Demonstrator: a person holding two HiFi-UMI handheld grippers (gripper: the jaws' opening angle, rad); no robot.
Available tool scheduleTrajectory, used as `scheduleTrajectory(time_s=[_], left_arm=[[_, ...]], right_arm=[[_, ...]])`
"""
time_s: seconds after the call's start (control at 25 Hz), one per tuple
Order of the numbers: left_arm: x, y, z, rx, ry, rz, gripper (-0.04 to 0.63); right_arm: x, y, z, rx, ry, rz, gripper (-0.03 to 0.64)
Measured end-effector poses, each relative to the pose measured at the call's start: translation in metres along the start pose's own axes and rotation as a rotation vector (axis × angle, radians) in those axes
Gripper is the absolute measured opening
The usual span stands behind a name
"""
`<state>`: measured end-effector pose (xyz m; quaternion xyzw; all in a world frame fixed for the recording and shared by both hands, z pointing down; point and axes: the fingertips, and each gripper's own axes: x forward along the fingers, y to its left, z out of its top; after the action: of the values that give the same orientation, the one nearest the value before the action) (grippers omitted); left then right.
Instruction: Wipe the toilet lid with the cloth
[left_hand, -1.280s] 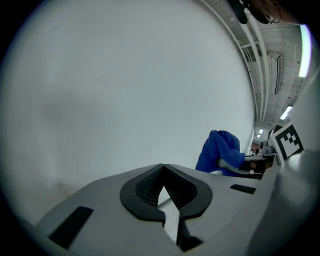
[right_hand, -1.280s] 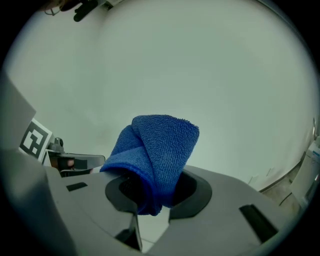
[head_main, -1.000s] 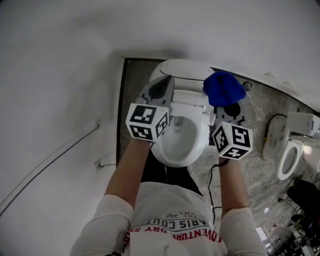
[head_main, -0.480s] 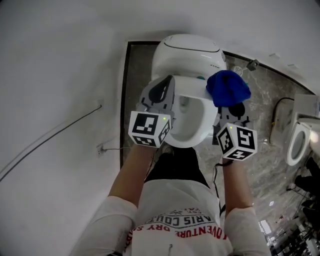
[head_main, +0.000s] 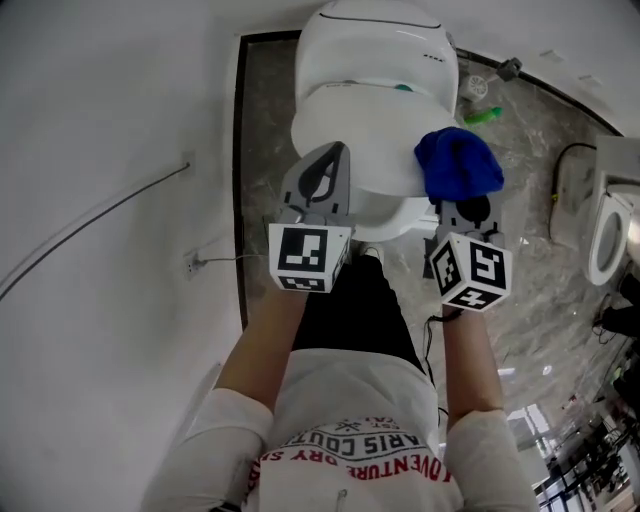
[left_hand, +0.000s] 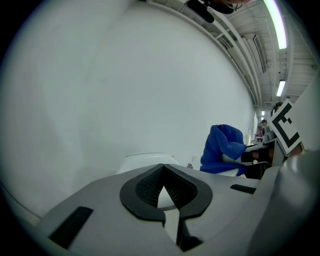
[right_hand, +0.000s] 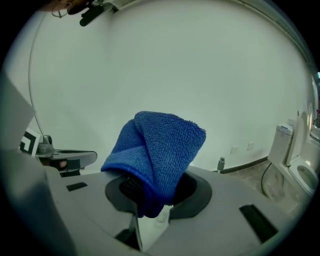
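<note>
The white toilet (head_main: 372, 60) stands at the top of the head view, and its smooth lid (head_main: 370, 140) shows between my two grippers. My left gripper (head_main: 333, 152) is shut and empty, its tip over the lid's left edge. In the left gripper view the left gripper (left_hand: 162, 187) faces the white wall, with the toilet (left_hand: 145, 160) just beyond it. My right gripper (head_main: 462, 207) is shut on the bunched blue cloth (head_main: 458, 163), held at the lid's right edge. In the right gripper view the cloth (right_hand: 160, 147) rises out of the right gripper (right_hand: 152, 202).
A white wall with a thin cable (head_main: 100, 225) and a socket (head_main: 192, 263) runs along the left. A second toilet (head_main: 605, 235) stands at the far right on the marble floor (head_main: 530, 200). A green object (head_main: 483, 115) lies beside the toilet.
The view has tilted, so the toilet sits higher in frame. The open bowl seen earlier no longer shows; the white lid shows there. Both grippers stay shut, the right still holding the cloth.
</note>
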<state>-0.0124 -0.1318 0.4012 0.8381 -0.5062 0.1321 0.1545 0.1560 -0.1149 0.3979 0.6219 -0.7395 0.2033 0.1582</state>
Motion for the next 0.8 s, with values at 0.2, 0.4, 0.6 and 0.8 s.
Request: scheduleTrajectory(time_s=[0.2, 0.4, 0.6, 0.8], left_arm=[[-0.023, -0.020, -0.057, -0.092, 0.075, -0.031, 0.006], [-0.041, -0.032, -0.119, -0.110, 0.156, -0.004, 0.006], [-0.052, -0.043, -0.188, -0.139, 0.237, 0.017, 0.006], [-0.051, -0.046, -0.248, -0.182, 0.301, 0.031, 0.006]], right_arm=[[-0.018, -0.001, -0.061, 0.007, 0.079, 0.001, 0.087], [-0.026, 0.004, -0.116, 0.027, 0.153, 0.013, 0.087], [-0.032, 0.006, -0.177, 0.039, 0.235, 0.023, 0.087], [-0.027, 0.005, -0.233, 0.043, 0.290, 0.044, 0.087]])
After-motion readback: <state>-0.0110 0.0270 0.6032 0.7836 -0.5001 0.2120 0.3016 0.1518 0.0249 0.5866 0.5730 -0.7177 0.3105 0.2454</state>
